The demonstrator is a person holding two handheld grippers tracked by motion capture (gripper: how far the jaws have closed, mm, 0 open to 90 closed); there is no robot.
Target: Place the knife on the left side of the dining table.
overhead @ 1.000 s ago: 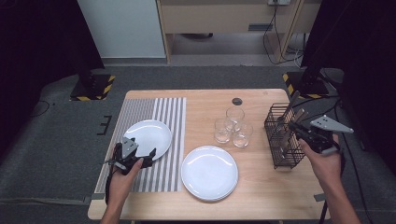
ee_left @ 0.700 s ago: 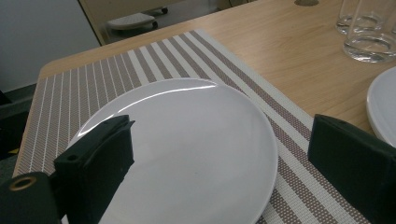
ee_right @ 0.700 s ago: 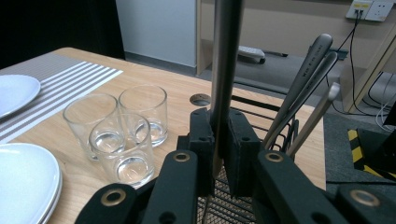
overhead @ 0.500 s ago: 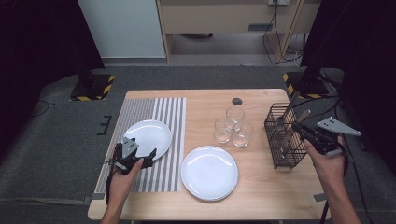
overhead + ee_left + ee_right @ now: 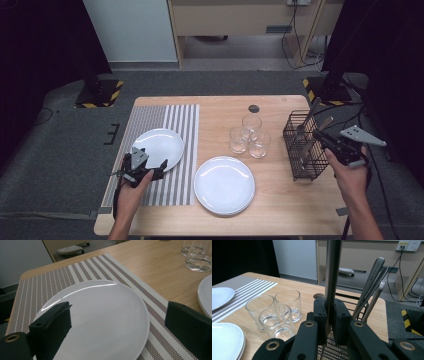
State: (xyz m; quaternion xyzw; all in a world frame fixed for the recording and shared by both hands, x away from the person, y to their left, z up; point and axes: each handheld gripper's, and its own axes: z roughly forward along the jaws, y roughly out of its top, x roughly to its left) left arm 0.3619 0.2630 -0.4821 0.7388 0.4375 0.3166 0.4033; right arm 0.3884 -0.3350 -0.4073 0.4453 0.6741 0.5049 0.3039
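Right gripper (image 5: 329, 315) is clamped on a metal utensil handle (image 5: 332, 270), jaws pinched tight on the shaft, right over the black wire caddy (image 5: 303, 150) at the table's right side. Utensil stands near upright w/ its lower end down among the caddy wires; can't tell if it's a knife, fork or spoon, since the business end is hidden. A few more handles (image 5: 372, 277) lean in the caddy behind it.

Left gripper (image 5: 117, 322) is open, jaws spread wide either side of the white plate (image 5: 100, 322) on the striped placemat (image 5: 45, 287), hovering at its near rim, not gripping anything.

Progress, as a judgement: looks like table-setting, early on. One plate sits on the mat, a second white plate (image 5: 224, 184) is on bare wood near the front edge, three clear glasses (image 5: 248, 136) are clustered mid-table, none placed by a setting. No cutlery laid out yet. Left to do: get the utensil clear of the caddy and beside a plate, then prob. the rest.

Surface: light wooden table (image 5: 280, 210), rounded corners, small dark grommet (image 5: 254, 108) near the far edge. Room: grey carpet, beige cabinet and white panel behind, cables at a wall socket, yellow-black hazard tape on stand bases at both sides.
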